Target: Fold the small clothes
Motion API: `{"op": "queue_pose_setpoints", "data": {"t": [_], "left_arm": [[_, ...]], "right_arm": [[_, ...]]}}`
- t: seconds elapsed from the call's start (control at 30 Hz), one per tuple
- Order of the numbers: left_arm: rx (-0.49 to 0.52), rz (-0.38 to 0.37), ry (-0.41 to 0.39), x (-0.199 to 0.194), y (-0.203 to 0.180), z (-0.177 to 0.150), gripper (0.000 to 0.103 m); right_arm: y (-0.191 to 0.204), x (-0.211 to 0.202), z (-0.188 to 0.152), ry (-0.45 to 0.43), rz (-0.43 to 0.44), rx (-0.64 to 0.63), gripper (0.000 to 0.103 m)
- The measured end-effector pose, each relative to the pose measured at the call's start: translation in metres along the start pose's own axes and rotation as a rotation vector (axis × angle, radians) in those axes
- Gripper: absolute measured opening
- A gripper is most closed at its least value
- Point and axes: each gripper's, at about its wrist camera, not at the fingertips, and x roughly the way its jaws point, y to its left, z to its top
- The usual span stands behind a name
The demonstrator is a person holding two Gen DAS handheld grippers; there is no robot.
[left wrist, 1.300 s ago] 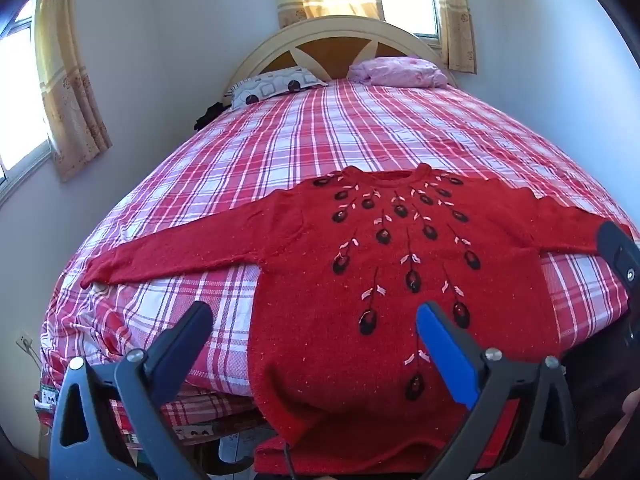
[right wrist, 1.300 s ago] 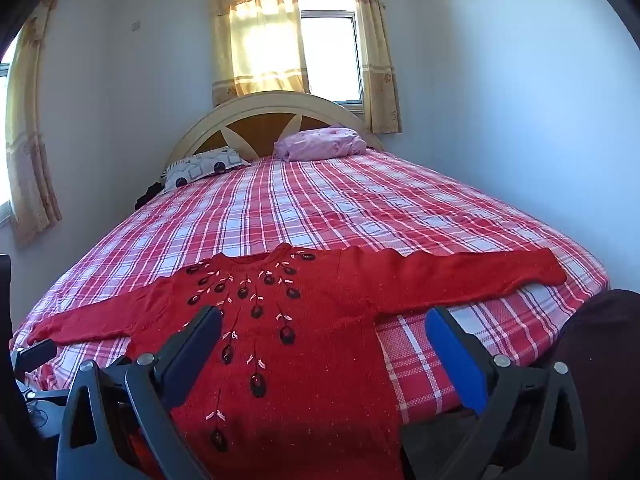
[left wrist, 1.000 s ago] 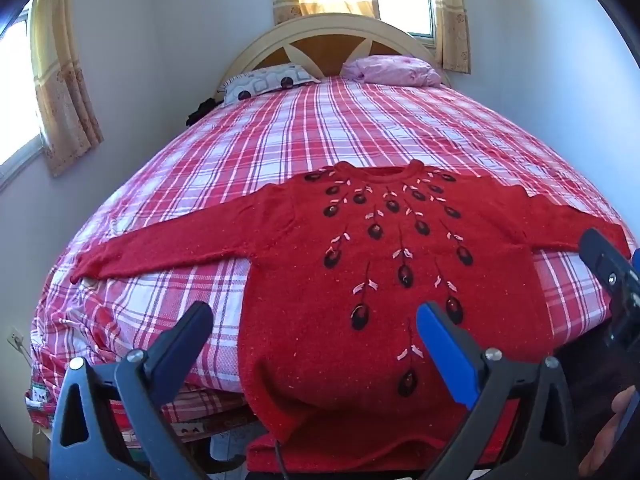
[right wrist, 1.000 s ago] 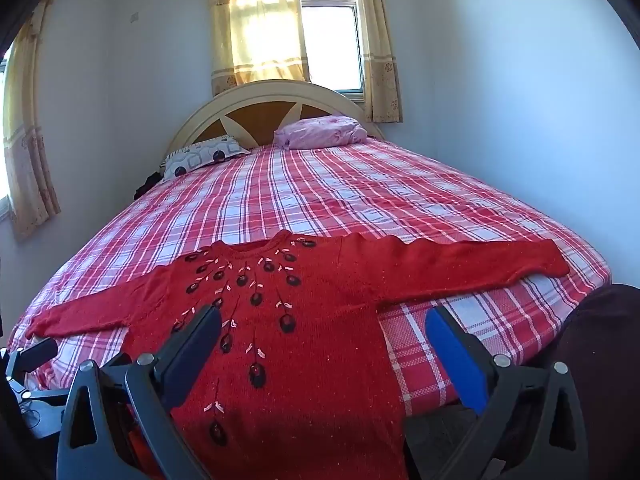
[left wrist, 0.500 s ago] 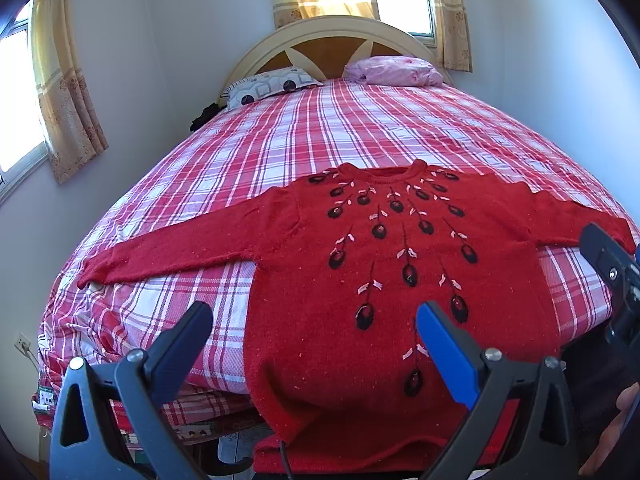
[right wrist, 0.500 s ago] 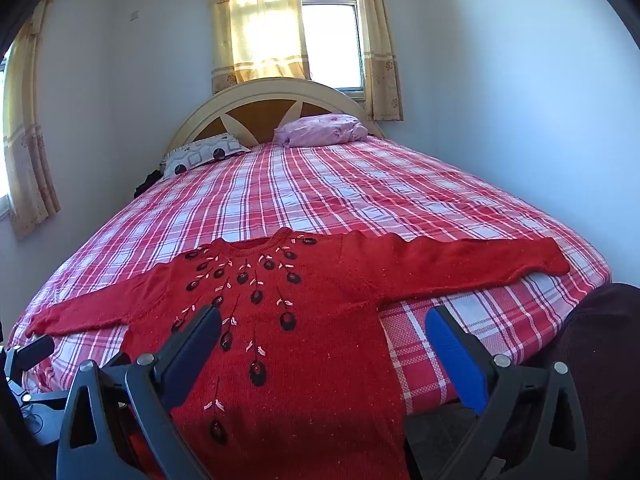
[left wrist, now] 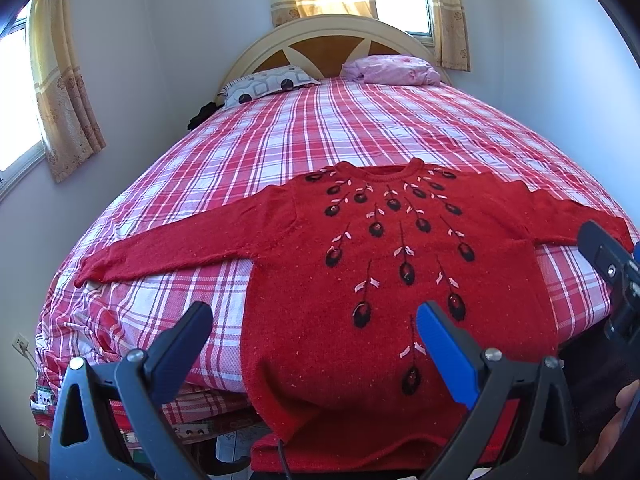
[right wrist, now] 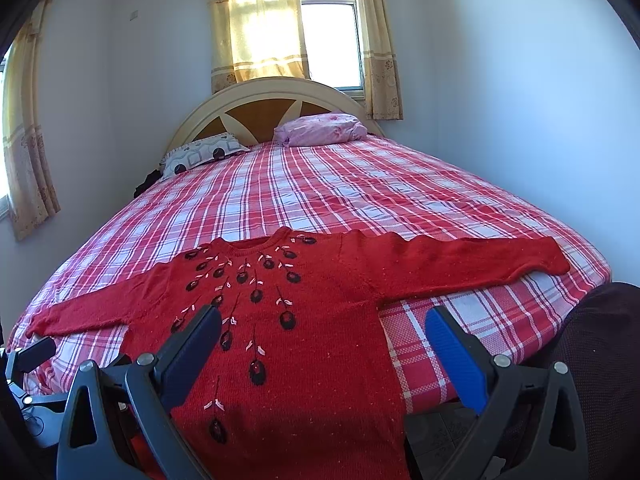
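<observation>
A small red knitted sweater (left wrist: pixel 400 272) with black and pink embroidery lies flat, front up, at the foot of the bed, sleeves spread left and right and its hem hanging over the edge. It also shows in the right wrist view (right wrist: pixel 304 320). My left gripper (left wrist: pixel 316 320) is open and empty, held above the sweater's lower left part. My right gripper (right wrist: pixel 324 320) is open and empty above the lower right part of the sweater. The right gripper's body shows at the right edge of the left wrist view (left wrist: pixel 612 268).
The bed (left wrist: pixel 360 128) has a red and white plaid cover. A grey patterned pillow (left wrist: pixel 268 84) and a pink pillow (left wrist: pixel 392 70) lie against the headboard (left wrist: pixel 332 42). Walls stand close on both sides. Curtained windows (right wrist: pixel 296 28) are behind and at left.
Both grippers have shifted slightly, so the view of the sweater moves a little. Both stay open. The sweater has not moved.
</observation>
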Motion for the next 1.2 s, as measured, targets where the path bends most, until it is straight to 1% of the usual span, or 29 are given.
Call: {"op": "queue_pose_setpoints", "data": {"t": [0.87, 0.93, 1.2], "left_arm": [[0.0, -0.009, 0.012, -0.001, -0.01, -0.003, 0.103], [-0.002, -0.013, 0.015, 0.001, -0.005, -0.002, 0.103], [-0.003, -0.014, 0.016, 0.002, -0.006, -0.002, 0.103]], "right_arm": [[0.001, 0.0, 0.0, 0.007, 0.003, 0.002, 0.102], [0.002, 0.001, 0.0, 0.011, 0.004, 0.002, 0.102], [0.002, 0.002, 0.0, 0.014, 0.004, 0.001, 0.102]]}}
